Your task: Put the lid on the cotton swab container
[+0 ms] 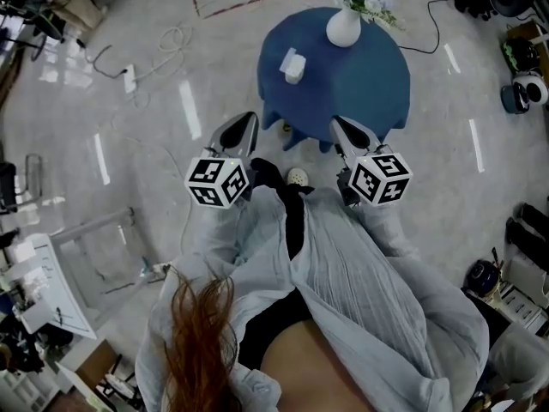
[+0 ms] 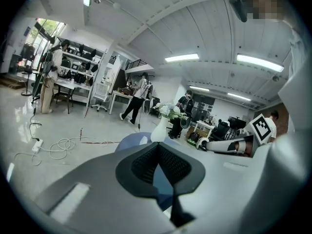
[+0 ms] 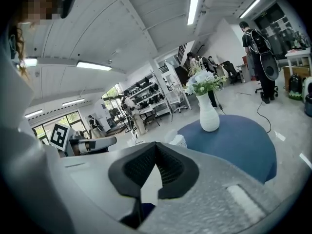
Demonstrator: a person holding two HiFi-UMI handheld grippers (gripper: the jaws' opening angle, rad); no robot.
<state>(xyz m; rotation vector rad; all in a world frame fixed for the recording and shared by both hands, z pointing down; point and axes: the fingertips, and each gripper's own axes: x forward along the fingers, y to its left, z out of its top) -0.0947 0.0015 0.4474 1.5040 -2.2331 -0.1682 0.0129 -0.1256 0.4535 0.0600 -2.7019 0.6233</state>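
1. Grey glossy floor fills most of the head view. A round table under a blue cloth sits at upper centre, with a white vase of flowers at its far edge.
2. The cotton swab container is a small white thing on the left part of the table, well apart from both my grippers. It is too small for me to tell the lid from the box.
3. My left gripper and right gripper hang near the middle of the frame, close to my body and short of the table. Each one's own view shows its jaws pressed together with nothing between them.
4. I judge the task has not begun and this is the approach. Next I need to step up to the table, open a gripper and find the lid.
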